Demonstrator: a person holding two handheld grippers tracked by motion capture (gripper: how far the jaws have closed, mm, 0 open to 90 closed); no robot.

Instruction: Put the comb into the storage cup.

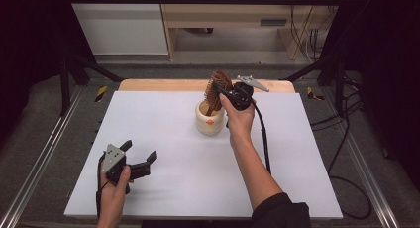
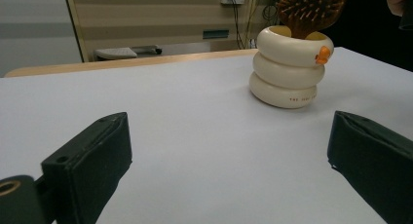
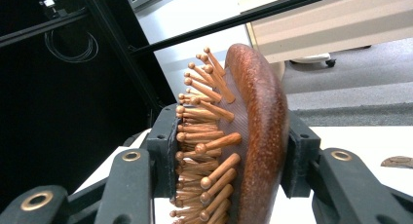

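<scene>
In the high view the right gripper (image 1: 224,92) sits at the far middle of the table (image 1: 163,139), its jaws clamped on the head of a wooden brush (image 1: 216,89) that stands with its handle down inside a cream holder (image 1: 209,120); the holder is directly below the fingers, touching the brush and standing just beside the person's right hand (image 1: 239,118). The grip itself is small here and partly covered by the grey plate and the hand. The left gripper (image 1: 140,155) hovers near the front left corner, well apart from the holder, jaws spread wide with nothing between them. In the left gripper view the two black fingers (image 2: 92,156) rise at the lower corners, far apart and released, with bare white table between them; the holder (image 2: 288,68), three stacked rings with a small orange duck on the rim, stands ahead and to the right of the gap, and the brush (image 2: 311,9) pokes up out of it, its top cut off by the frame edge. In the right gripper view the fingers (image 3: 163,151) grasp the brush (image 3: 253,136) across its head, one pad pressed onto the bristle side, the other against the smooth brown back; the handle and the holder lie below the frame.
</scene>
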